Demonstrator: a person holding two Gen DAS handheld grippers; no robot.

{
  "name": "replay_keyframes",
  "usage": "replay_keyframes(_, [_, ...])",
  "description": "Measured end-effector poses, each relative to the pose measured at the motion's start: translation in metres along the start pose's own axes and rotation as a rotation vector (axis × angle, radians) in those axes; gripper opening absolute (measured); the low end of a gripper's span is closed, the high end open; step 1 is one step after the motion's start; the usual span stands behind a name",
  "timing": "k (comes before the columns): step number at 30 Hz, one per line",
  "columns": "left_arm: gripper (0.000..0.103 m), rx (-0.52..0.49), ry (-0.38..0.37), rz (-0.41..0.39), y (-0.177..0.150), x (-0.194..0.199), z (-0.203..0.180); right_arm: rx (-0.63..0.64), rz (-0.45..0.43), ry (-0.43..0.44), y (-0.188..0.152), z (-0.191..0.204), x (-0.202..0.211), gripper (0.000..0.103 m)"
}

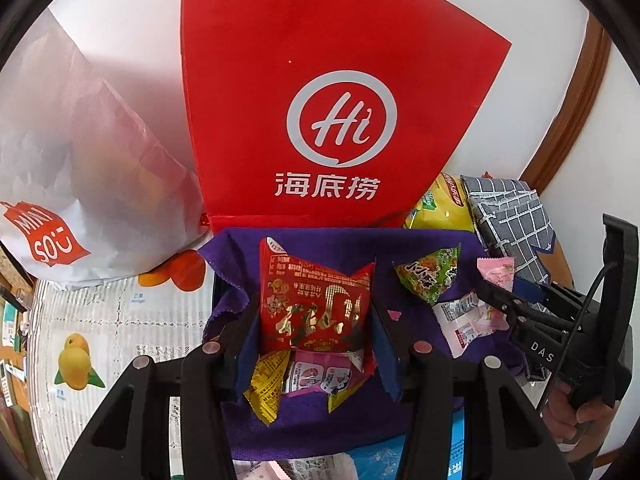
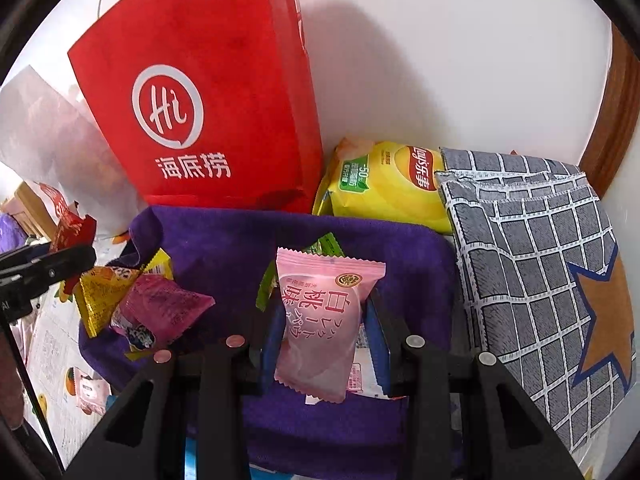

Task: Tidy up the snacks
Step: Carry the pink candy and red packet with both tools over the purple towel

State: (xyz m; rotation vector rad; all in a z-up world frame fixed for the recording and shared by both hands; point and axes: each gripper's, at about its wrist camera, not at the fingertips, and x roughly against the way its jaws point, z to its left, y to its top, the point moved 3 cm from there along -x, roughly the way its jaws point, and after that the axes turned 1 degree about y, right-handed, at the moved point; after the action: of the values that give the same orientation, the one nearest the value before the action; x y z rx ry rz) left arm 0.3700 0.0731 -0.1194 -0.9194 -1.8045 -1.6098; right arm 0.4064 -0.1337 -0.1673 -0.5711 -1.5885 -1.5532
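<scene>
Left gripper (image 1: 314, 320) clamps a red packet (image 1: 316, 300), right gripper (image 2: 324, 332) a pink packet (image 2: 320, 320); more snacks lie on the purple cloth (image 2: 224, 240) at nine o'clock, so sorting seems midway.

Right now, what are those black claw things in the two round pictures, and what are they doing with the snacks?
They are grabbing tools a person holds, one in each hand, each with two fingers and a camera that looks along them. That camera bends the picture round. In the left tool's picture, the left gripper pinches a red snack packet. In the right tool's picture, the right gripper pinches a pink snack packet. Below lie more packets on a purple cloth. Behind stand a red paper bag and a yellow chip bag.
</scene>
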Motion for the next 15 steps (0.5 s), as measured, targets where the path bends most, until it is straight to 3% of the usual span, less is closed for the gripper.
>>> replay_keyframes(15, [0.048, 0.048, -0.025, 0.030, 0.000, -0.004, 0.013, 0.043, 0.061, 0.027, -0.006, 0.011, -0.015, 0.039])
